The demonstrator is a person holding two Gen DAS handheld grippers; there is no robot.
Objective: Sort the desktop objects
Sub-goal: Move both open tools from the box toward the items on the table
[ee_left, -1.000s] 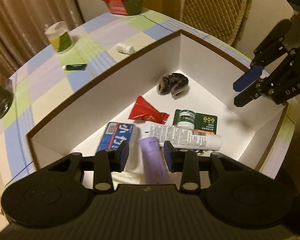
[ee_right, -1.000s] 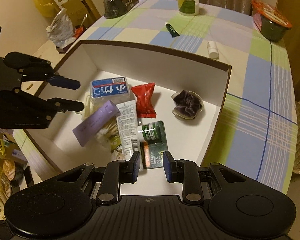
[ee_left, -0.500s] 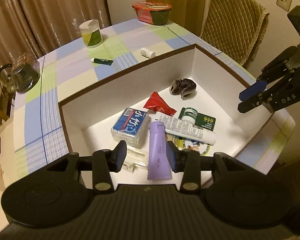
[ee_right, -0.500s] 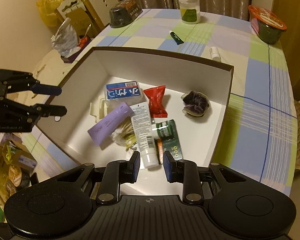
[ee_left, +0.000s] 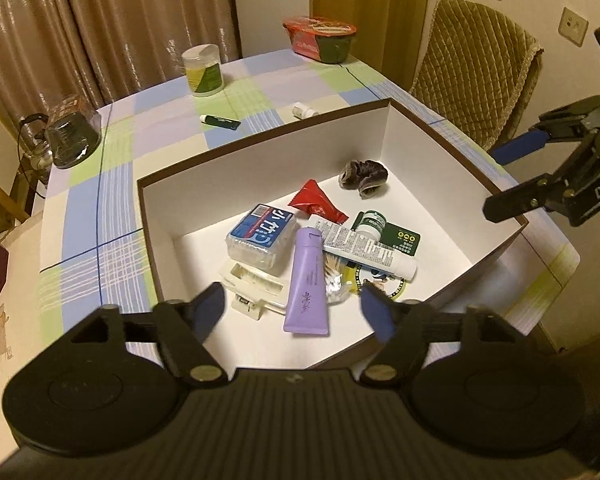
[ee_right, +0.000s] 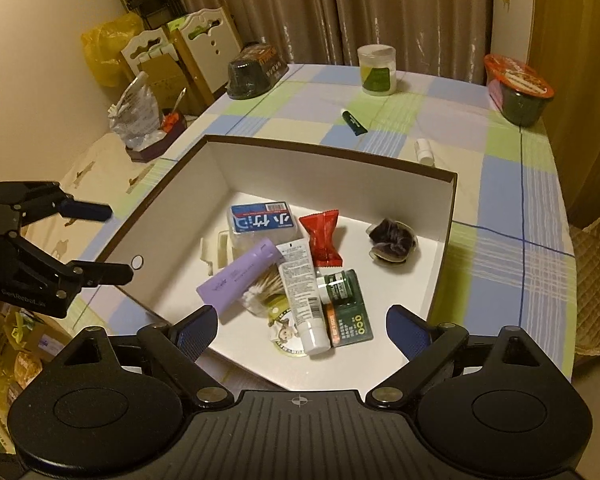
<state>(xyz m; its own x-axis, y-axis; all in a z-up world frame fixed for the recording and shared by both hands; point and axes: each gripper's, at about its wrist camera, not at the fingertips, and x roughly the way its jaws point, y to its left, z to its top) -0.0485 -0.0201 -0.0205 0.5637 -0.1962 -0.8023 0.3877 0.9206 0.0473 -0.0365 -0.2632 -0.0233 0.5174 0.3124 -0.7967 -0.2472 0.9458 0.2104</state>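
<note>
Both grippers have pulled back and up from the box since a second ago, and their fingers are now swinging apart.

I read this as the gap between placements: the left gripper and the right gripper both hang over the near edge of the white box, fingers opening wide with nothing between them. The purple tube lies inside beside the white tube, the tissue pack and the red sachet. Still out on the table are the green tube, the small white bottle, a jar and a noodle bowl. My next move, I judge, calls for a long reach over the far wall to the green tube or bottle.
</note>
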